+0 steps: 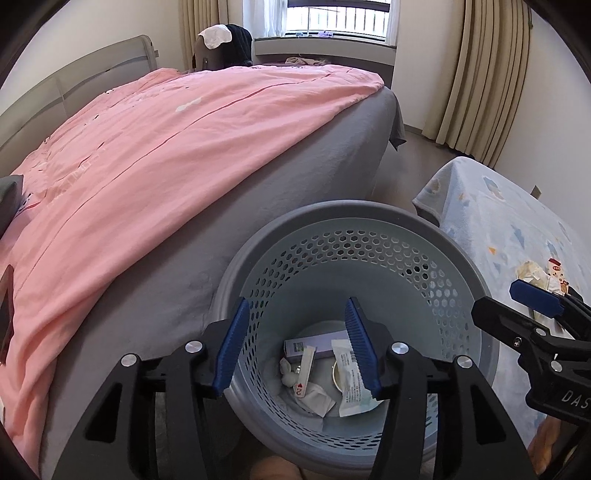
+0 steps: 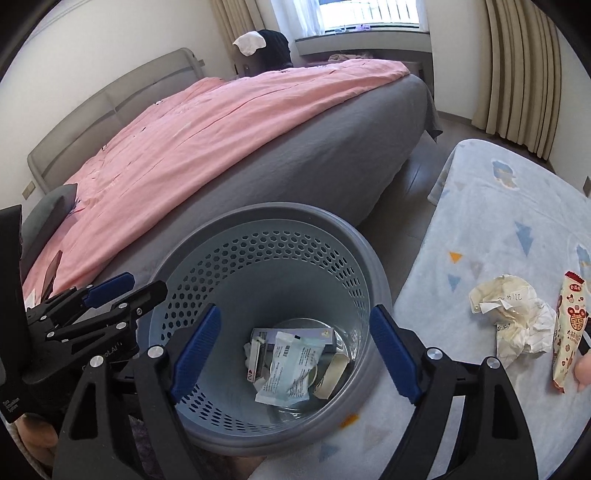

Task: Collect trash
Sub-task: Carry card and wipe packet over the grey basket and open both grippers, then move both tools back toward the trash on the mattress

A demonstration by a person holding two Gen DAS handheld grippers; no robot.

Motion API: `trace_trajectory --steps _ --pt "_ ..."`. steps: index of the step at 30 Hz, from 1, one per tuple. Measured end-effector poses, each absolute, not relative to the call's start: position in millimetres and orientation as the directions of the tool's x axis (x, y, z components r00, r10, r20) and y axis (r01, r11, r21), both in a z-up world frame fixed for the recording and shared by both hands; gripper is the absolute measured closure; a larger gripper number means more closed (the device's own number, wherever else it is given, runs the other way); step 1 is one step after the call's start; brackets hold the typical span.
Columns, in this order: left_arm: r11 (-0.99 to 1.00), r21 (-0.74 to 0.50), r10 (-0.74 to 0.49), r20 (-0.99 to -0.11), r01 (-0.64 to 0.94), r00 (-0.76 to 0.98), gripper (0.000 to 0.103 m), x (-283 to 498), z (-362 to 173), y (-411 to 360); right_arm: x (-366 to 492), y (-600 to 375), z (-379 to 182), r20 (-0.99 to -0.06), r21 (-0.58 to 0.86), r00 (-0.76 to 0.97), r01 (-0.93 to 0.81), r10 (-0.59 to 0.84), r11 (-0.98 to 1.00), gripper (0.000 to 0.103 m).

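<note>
Bedroom scene, bin [image 2: 258, 236] on the floor between the bed [image 2: 295, 162] and a low table [image 2: 498, 206] under a pale blue printed cloth. Bin is grey, perforated, and holds trash at the bottom: a white sealed packet [image 2: 291, 365], a small box [image 1: 314, 343], a crumpled tissue [image 1: 314, 400] and other scraps I can't make out.

Left to collect, on the table at about 3 o'clock from the bin: a crumpled paper ball [image 2: 513, 314] and, touching it on its far side, a red-and-white snack wrapper [image 2: 569, 328]. A fingertip shows at the frame edge by the wrapper.

Left tool [image 1: 297, 341] hangs over the bin mouth, jaws spread, nothing between them. Right tool [image 2: 295, 352] is also above the bin, toward its 3 o'clock rim, jaws spread wide and empty. In the left wrist view it points toward the table side; whether it touches anything there can't be told.

Judgement: well along, several pieces binned, two visible pieces left on the table. Next likely pick is the paper ball, nearest the bin.

Further out: pink quilt [image 1: 166, 147] over the bed, grey headboard at 10 o'clock, window [image 1: 332, 18] and beige curtains [image 1: 480, 74] at 12 to 1 o'clock.
</note>
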State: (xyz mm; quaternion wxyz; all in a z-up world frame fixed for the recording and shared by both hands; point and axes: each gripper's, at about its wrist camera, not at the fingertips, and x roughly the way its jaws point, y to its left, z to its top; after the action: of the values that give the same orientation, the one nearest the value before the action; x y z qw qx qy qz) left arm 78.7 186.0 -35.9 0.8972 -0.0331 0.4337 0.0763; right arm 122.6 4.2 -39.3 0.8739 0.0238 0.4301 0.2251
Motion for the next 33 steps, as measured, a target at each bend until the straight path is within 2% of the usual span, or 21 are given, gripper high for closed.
trace_trajectory --steps 17,33 --pt "0.989 0.018 0.109 -0.773 -0.150 0.625 0.046 70 -34 183 104 -10 -26 -0.723 0.228 0.570 -0.335 0.389 0.914 0.022" --pt "0.996 0.004 0.063 -0.744 -0.090 0.665 0.046 50 -18 162 56 -81 -10 -0.715 0.227 0.638 -0.174 0.285 0.958 0.022"
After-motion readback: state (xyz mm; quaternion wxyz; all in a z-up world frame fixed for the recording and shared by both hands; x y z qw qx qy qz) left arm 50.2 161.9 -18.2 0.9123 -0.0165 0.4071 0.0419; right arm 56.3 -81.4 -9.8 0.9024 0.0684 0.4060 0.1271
